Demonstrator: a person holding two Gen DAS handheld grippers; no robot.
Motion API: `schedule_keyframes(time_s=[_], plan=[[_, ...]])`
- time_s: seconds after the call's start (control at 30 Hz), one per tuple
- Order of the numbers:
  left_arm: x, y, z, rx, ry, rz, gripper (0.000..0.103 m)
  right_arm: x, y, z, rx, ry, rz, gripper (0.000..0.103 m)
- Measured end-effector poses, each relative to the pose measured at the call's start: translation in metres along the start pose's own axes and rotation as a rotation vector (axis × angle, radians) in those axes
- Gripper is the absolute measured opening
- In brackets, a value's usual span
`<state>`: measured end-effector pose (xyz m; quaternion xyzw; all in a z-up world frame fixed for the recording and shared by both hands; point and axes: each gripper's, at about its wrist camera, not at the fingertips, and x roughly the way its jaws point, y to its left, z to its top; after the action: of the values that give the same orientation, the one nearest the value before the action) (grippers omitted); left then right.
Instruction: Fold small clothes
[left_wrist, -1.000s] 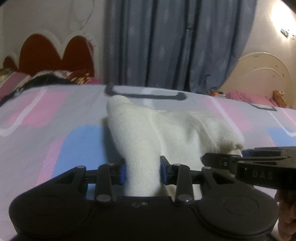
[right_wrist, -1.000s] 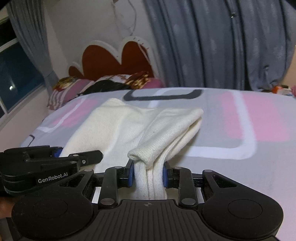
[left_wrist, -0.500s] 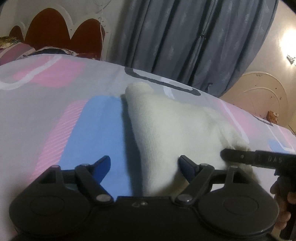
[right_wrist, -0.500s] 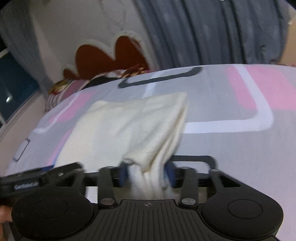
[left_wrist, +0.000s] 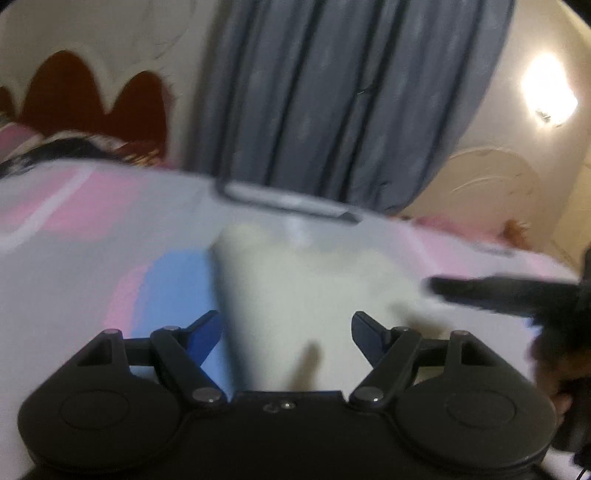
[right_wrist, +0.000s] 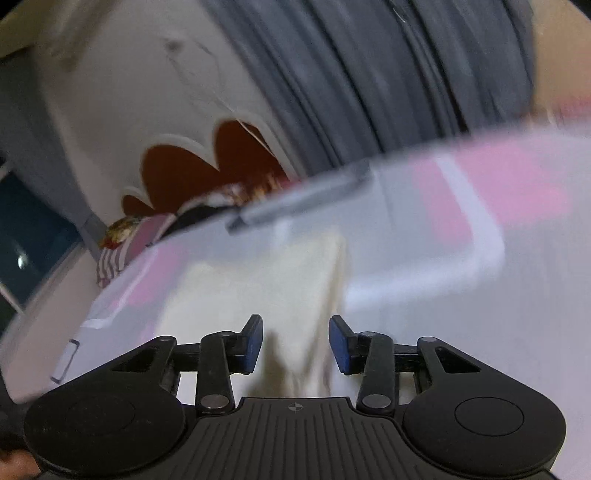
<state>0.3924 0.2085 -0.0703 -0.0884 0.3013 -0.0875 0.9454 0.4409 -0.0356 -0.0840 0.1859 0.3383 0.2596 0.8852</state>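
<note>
The cream garment (left_wrist: 306, 295) lies folded on the bed (left_wrist: 92, 258), its near edge between both tongs, left tongs (left_wrist: 286, 334) wide apart and closing, right tongs (right_wrist: 295, 341) narrower and closing, neither pressing the cloth, curtain (left_wrist: 332, 92) behind.

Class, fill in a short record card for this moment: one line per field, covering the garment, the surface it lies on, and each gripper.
garment: cream knitted cloth, lying on the bed
surface: bedsheet with pink, blue and grey blocks
left gripper: jaws apart and closing, cloth between them, pads not pressing
right gripper: jaws apart and closing, cloth between them, not pinched
backdrop: grey curtain
</note>
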Motion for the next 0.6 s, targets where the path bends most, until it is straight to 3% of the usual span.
schedule_keyframes(time_s=[0.07, 0.2, 0.37, 0.5, 0.6], plan=[[0.02, -0.009, 0.011, 0.006, 0.024, -0.036, 0.074, 0.015, 0.017, 0.006, -0.085, 0.022, -0.007, 0.034], [0.061, -0.013, 0.01, -0.015, 0.119, -0.061, 0.065, 0.064, 0.033, 0.001, -0.277, 0.164, -0.13, 0.002], [0.065, -0.017, 0.001, 0.044, 0.13, -0.041, 0.064, 0.074, 0.02, -0.002, -0.314, 0.163, -0.207, 0.0], [0.047, -0.026, 0.002, 0.068, 0.105, -0.046, 0.059, 0.064, 0.018, -0.002, -0.319, 0.16, -0.197, 0.0], [0.025, -0.03, -0.01, 0.06, 0.082, -0.061, 0.055, 0.031, 0.033, -0.003, -0.343, 0.102, -0.139, 0.0]])
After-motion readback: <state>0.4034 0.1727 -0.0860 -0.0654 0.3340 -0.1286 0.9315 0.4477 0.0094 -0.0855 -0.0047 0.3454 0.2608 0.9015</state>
